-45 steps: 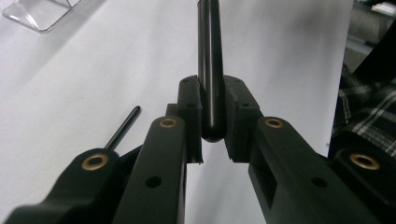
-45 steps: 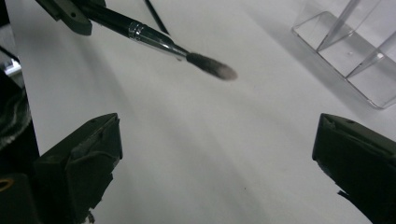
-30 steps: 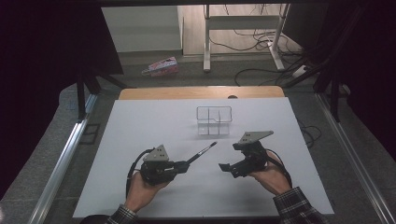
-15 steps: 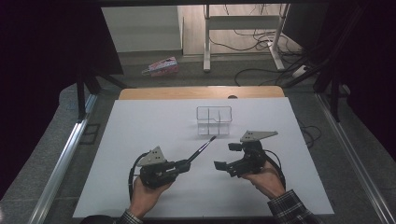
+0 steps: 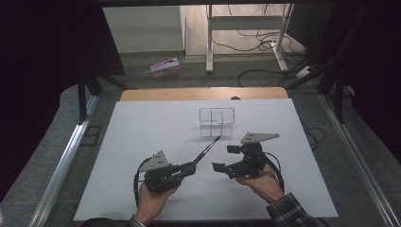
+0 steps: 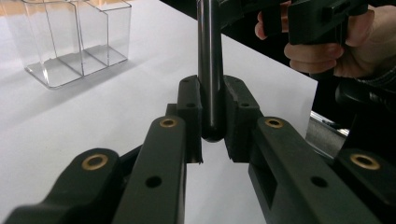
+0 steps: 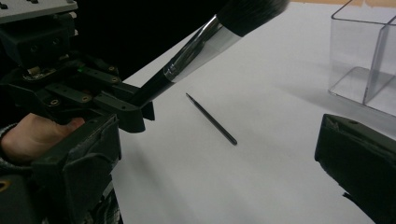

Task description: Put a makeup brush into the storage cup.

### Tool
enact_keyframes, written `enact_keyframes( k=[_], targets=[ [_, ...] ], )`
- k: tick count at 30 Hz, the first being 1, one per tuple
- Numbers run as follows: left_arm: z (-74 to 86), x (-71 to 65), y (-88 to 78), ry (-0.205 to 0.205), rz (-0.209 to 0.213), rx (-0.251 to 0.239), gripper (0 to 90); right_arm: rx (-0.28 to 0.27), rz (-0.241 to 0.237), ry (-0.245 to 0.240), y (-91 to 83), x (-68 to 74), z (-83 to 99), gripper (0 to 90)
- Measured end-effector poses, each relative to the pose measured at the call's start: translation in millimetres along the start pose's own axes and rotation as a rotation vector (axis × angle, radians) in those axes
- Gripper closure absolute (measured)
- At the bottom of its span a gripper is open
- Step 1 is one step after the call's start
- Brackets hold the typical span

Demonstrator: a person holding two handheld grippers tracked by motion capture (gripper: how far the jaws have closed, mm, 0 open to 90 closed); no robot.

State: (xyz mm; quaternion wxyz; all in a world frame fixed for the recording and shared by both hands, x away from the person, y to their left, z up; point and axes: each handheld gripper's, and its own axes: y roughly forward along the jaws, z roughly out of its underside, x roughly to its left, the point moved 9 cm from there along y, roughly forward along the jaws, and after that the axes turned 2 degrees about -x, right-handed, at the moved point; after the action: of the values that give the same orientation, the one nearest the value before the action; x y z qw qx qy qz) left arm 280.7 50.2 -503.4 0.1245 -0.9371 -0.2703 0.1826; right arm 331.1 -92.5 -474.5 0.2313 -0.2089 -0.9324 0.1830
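Observation:
My left gripper [image 5: 191,168] is shut on the black handle of a makeup brush [image 5: 205,152]. The brush slants up and right, and its dark bristle tip ends just in front of a clear divided container [image 5: 216,122]. In the left gripper view the handle [image 6: 209,70] stands clamped between the two jaws of the left gripper [image 6: 212,107]. My right gripper [image 5: 226,158] is open beside the brush, with nothing between its jaws. In the right gripper view the brush head [image 7: 247,11] and silver ferrule cross the top, and a thin black pencil [image 7: 211,119] lies on the white table.
The white tabletop [image 5: 142,132] has bare room to the left and behind. The container [image 7: 369,60] stands close on the right in the right gripper view. Past the table's far edge are a floor with cables and a pink packet [image 5: 163,67].
The right gripper has edged slightly left, closer to the brush. The left gripper and the brush have barely moved.

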Motion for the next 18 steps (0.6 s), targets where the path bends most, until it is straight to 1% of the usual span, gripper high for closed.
enact_keyframes(
  k=[2, 4, 5, 6, 7, 8, 9, 10, 11, 12, 14, 15, 18],
  targets=[
    [-1.3, -0.9, 0.6, -0.002, -0.002, -0.011, 79.5, -0.006, -0.003, 0.003, 0.6, 0.8, -0.6, 1.2],
    [-3.2, -2.1, 1.0, -0.008, -0.003, -0.029, 79.5, -0.030, -0.010, 0.011, 1.1, 3.1, -3.4, 4.9],
    [-3.2, -2.1, 1.0, -0.008, -0.003, -0.029, 79.5, -0.030, -0.010, 0.011, 1.1, 3.1, -3.4, 4.9],
    [-3.8, -2.6, 1.2, -0.010, -0.001, -0.034, 79.5, -0.043, -0.014, 0.020, 1.3, 3.9, -4.7, 6.7],
    [-4.5, -4.1, 1.9, -0.008, 0.000, -0.039, 79.4, -0.058, -0.028, 0.038, 1.7, 5.3, -6.3, 9.5],
    [-4.5, -4.1, 1.9, -0.008, 0.000, -0.039, 79.5, -0.058, -0.028, 0.038, 1.7, 5.3, -6.3, 9.5],
    [-4.7, -4.7, 2.4, -0.006, 0.000, -0.040, 79.5, -0.076, -0.037, 0.058, 2.4, 5.6, -8.0, 12.3],
    [-4.8, -5.5, 3.0, -0.004, -0.002, -0.041, 79.5, -0.076, -0.037, 0.058, 2.4, 5.6, -8.0, 12.3],
    [-4.9, -6.2, 3.5, -0.002, -0.001, -0.042, 79.5, -0.082, -0.046, 0.071, 2.5, 6.0, -8.5, 14.0],
    [-5.2, -7.4, 4.4, -0.001, 0.001, -0.047, 79.5, -0.099, -0.049, 0.086, 2.7, 5.9, -10.0, 17.5],
    [-5.7, -8.8, 5.2, 0.002, 0.002, -0.051, 79.5, -0.111, -0.059, 0.095, 2.7, 6.5, -11.4, 20.7],
    [-5.7, -8.8, 5.2, 0.002, 0.002, -0.051, 79.5, -0.111, -0.059, 0.095, 2.7, 6.5, -11.4, 20.7],
    [-6.5, -11.1, 6.2, 0.008, 0.006, -0.057, 79.5, -0.129, -0.072, 0.111, 2.4, 7.8, -14.0, 26.6]
  ],
)
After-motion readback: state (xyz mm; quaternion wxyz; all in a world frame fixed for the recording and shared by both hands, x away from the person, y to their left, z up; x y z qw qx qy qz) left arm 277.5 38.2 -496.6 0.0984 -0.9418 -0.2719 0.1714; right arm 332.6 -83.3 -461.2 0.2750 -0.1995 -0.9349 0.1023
